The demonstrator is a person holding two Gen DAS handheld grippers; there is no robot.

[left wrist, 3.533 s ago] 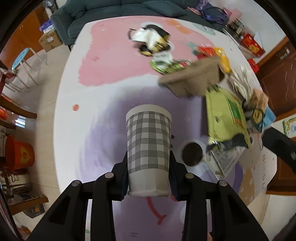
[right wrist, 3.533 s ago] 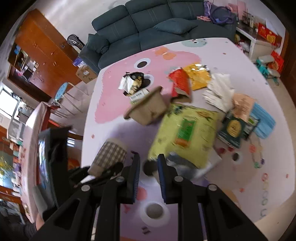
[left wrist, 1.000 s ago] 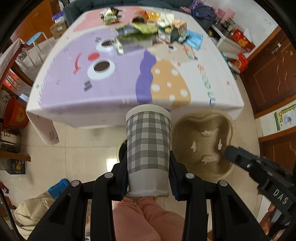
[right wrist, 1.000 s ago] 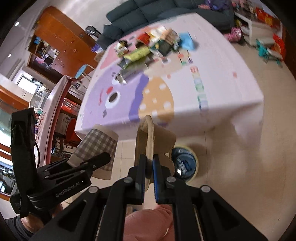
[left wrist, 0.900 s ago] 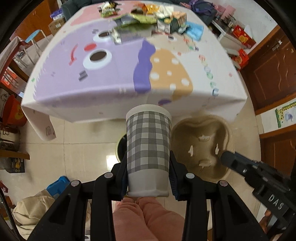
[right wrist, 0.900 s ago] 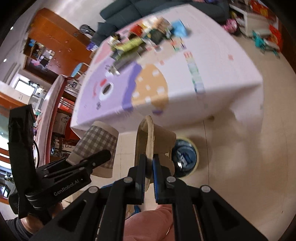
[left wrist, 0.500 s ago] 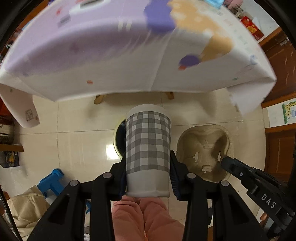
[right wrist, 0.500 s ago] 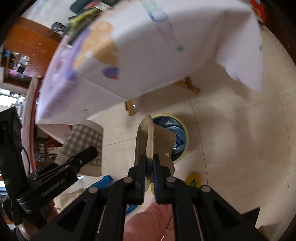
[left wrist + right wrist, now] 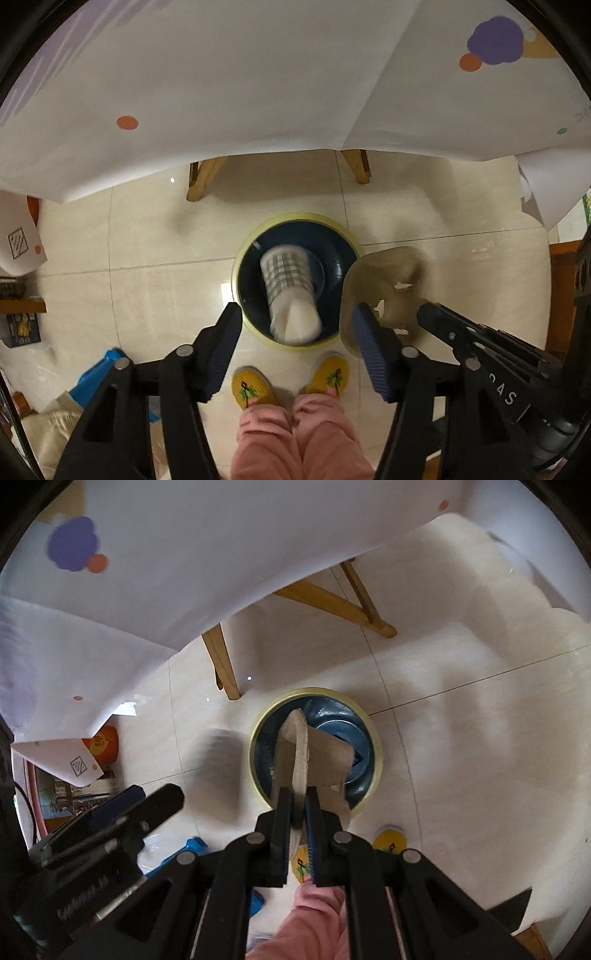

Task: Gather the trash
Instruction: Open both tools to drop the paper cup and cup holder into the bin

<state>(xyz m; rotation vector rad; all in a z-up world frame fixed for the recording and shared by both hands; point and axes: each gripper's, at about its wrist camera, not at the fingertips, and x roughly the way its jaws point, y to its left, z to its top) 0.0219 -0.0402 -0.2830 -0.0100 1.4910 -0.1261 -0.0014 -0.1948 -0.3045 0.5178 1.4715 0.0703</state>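
Observation:
My left gripper (image 9: 297,325) is open above a round trash bin (image 9: 255,325) with a yellow rim and dark blue liner on the floor. The grey checked paper cup (image 9: 290,291) is free of the fingers, blurred, over the bin mouth. My right gripper (image 9: 299,803) is shut on the rim of a brown pulp cup carrier (image 9: 314,760), held just above the bin (image 9: 373,746). The carrier (image 9: 384,280) also shows in the left wrist view, right of the bin. The cup is a grey blur (image 9: 218,771) in the right wrist view.
The white tablecloth (image 9: 258,81) hangs over the table edge above the bin, with wooden legs (image 9: 201,181) behind it. The person's yellow slippers (image 9: 255,387) and pink trousers stand just before the bin. A blue bag (image 9: 96,376) lies on the floor at the left.
My left gripper has opened and let go of the checked cup, which now drops toward the bin. Both grippers have come lower, over the bin. The right still holds the carrier.

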